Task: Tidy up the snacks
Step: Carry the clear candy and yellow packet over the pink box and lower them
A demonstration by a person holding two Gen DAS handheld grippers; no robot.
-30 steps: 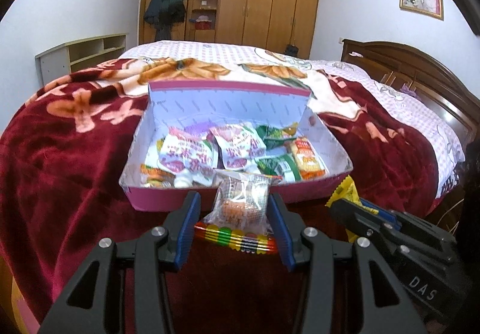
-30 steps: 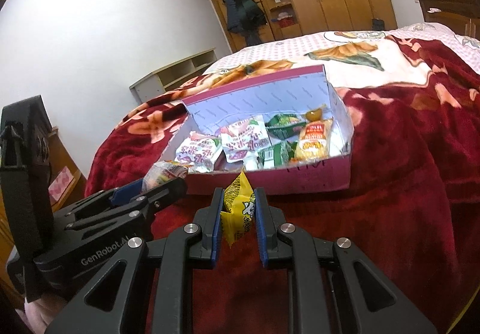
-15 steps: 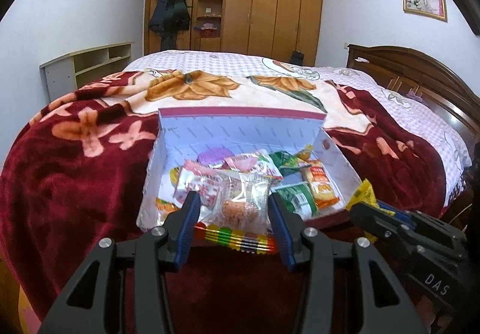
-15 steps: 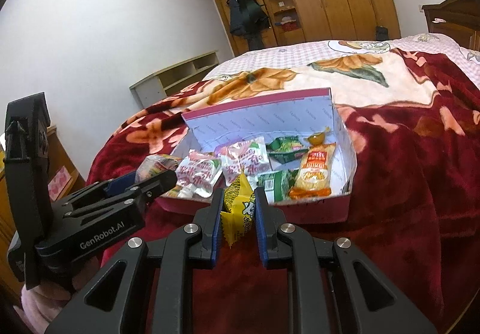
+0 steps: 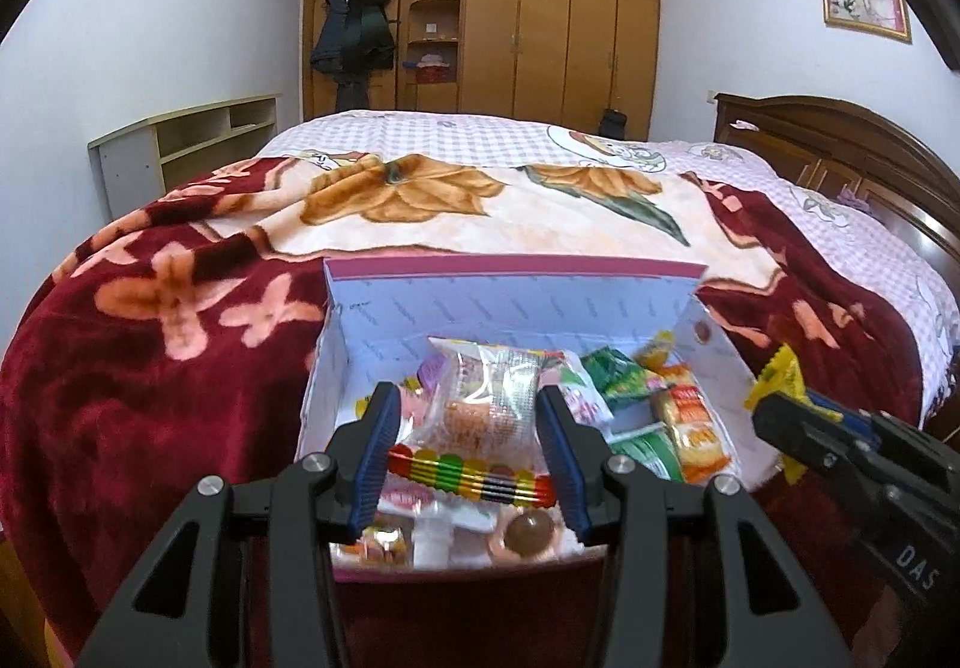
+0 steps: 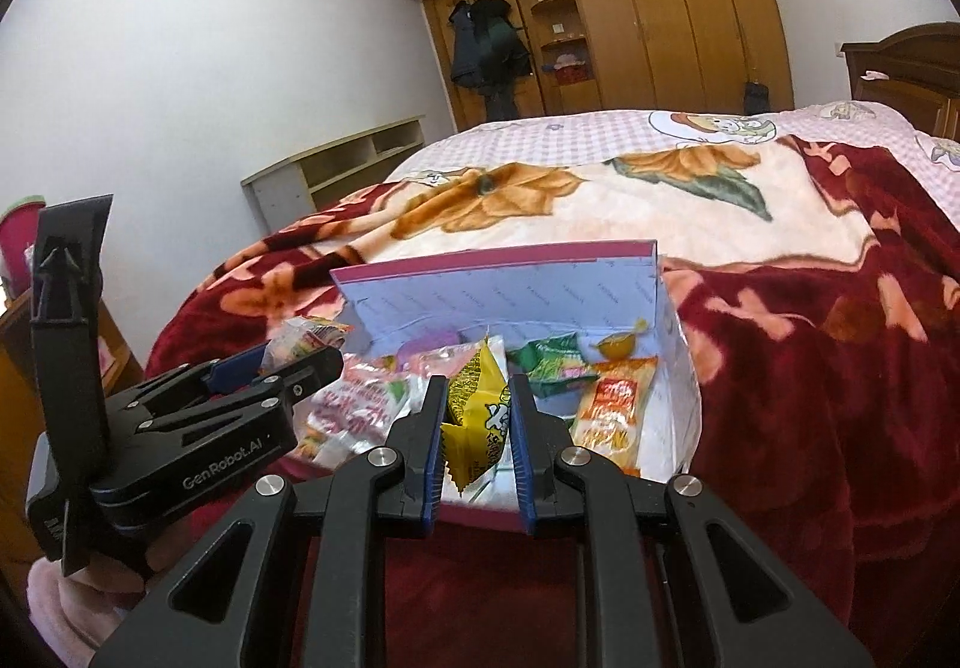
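Above the open pink box (image 5: pixel 336 563) on the bed, the left gripper (image 5: pixel 468 431) is clamping a light, crinkly clear pastry packet (image 5: pixel 480 416) by its sides, while the right gripper (image 6: pixel 477 437) is pinching a slippery yellow snack packet (image 6: pixel 480 416); gentle side grips are suiting both.

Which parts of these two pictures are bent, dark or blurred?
Left wrist view: the wardrobe and headboard bow from the fisheye lens, the corners are black, and the snacks at the near wall of the box are soft. Right wrist view: the same bending, dark corners, and the bed's left edge smears.
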